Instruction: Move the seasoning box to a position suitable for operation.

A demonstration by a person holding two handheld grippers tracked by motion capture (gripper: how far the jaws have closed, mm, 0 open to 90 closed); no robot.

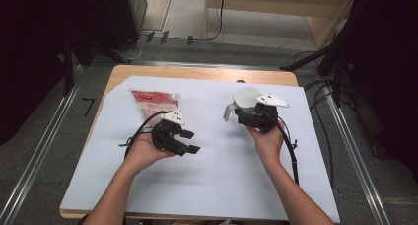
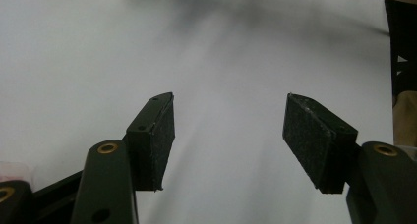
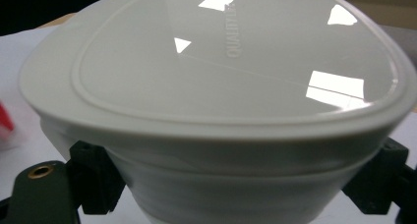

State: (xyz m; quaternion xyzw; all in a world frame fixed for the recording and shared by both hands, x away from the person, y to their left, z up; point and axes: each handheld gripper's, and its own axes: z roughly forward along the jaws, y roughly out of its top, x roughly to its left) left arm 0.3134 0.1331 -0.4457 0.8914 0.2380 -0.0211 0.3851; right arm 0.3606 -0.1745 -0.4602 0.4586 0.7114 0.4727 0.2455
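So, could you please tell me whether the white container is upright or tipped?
Tipped: the white container is held on its side by the right hand-held gripper, its flat base facing the camera.

Grey floor (image 1: pixel 44 151), wooden furniture (image 1: pixel 296 3) behind, dark sides.

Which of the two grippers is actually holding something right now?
The right gripper: its jaws clamp the sides of a white lidded container, tilted off the white sheet. The left gripper stands open over bare sheet, beside the red-and-white food pouch.
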